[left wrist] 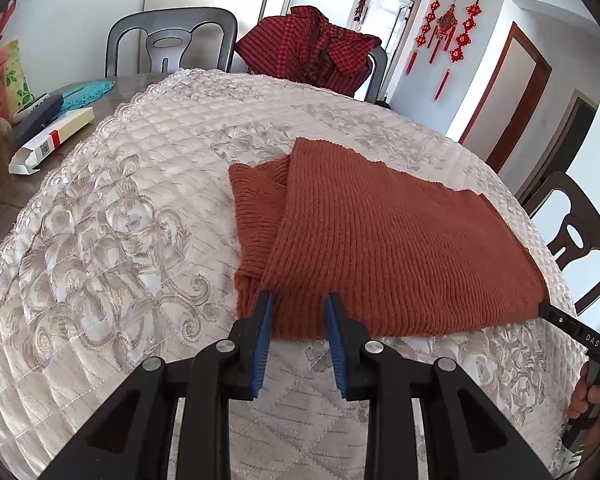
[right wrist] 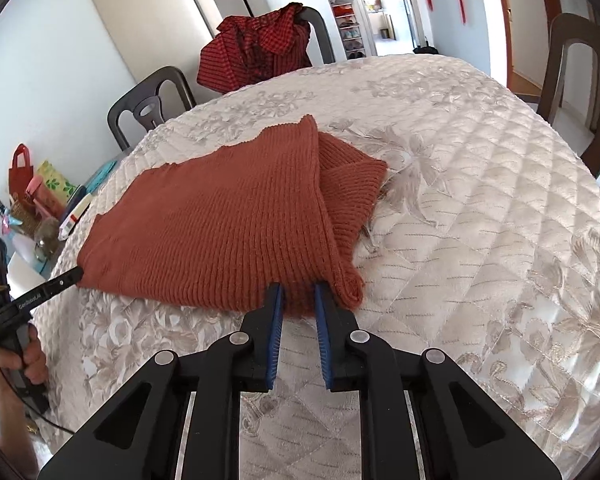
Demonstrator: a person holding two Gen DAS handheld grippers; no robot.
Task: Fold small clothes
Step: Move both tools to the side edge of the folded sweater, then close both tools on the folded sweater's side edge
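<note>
A rust-orange knitted sweater (left wrist: 380, 236) lies partly folded on the quilted cream tablecloth (left wrist: 112, 220), with a sleeve showing under its folded body. My left gripper (left wrist: 299, 300) is open, its blue pads astride the sweater's near left hem. My right gripper (right wrist: 297, 290) is open too, its pads either side of the near right hem of the sweater (right wrist: 220, 224). Each gripper's tip shows in the other view, at the hem's opposite corner: the right gripper (left wrist: 548, 309) in the left wrist view and the left gripper (right wrist: 74, 276) in the right wrist view.
A red checked garment (left wrist: 312, 52) hangs over a chair at the far side. Dark chairs (left wrist: 172, 40) ring the round table. A long white box (left wrist: 52, 140), a blue mat and bags sit on the bare table part at the left.
</note>
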